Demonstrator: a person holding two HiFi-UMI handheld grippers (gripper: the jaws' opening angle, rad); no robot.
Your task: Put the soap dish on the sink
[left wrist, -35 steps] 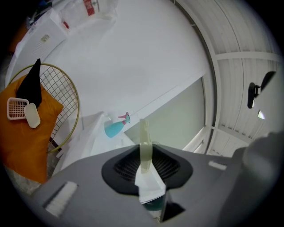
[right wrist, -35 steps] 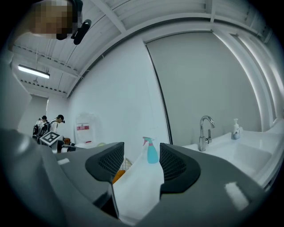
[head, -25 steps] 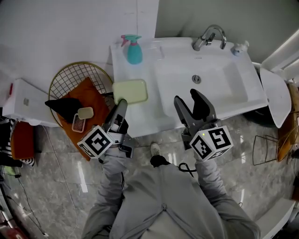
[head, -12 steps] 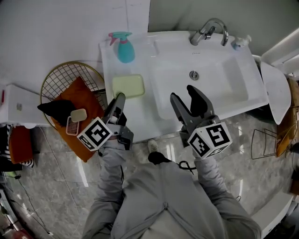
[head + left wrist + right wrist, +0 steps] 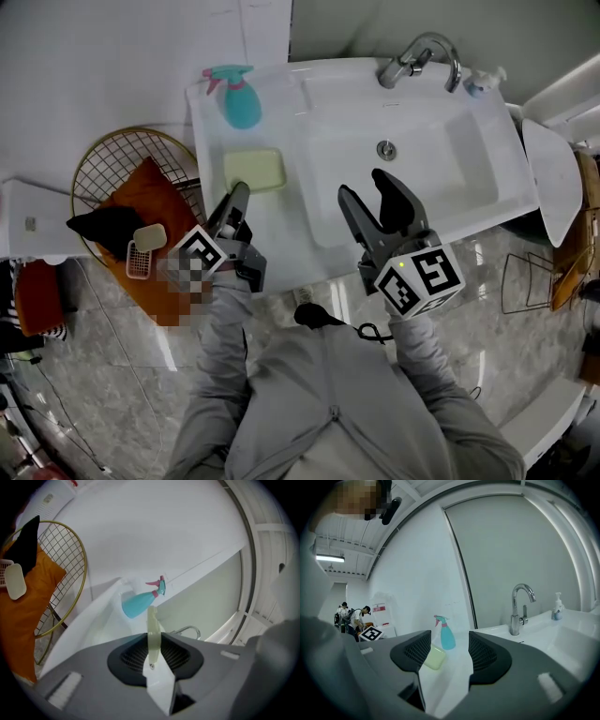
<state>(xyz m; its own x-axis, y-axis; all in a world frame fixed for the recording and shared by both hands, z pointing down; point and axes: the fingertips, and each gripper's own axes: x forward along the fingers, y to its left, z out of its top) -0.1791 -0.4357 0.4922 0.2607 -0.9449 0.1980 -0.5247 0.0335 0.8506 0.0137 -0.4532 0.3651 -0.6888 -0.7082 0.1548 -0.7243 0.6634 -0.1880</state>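
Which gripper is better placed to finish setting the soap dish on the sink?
Left. The left gripper is shut on the soap dish at its edge, above the sink counter beside the spray bottle. The right gripper is open and empty, near the basin.

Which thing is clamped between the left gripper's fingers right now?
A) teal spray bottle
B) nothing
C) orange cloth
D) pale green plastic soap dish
D: the left gripper view shows the pale green plastic soap dish standing edge-on, pinched in the shut left gripper.

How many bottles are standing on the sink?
2: a teal spray bottle at the back left corner of the sink; a small pump bottle right of the faucet.
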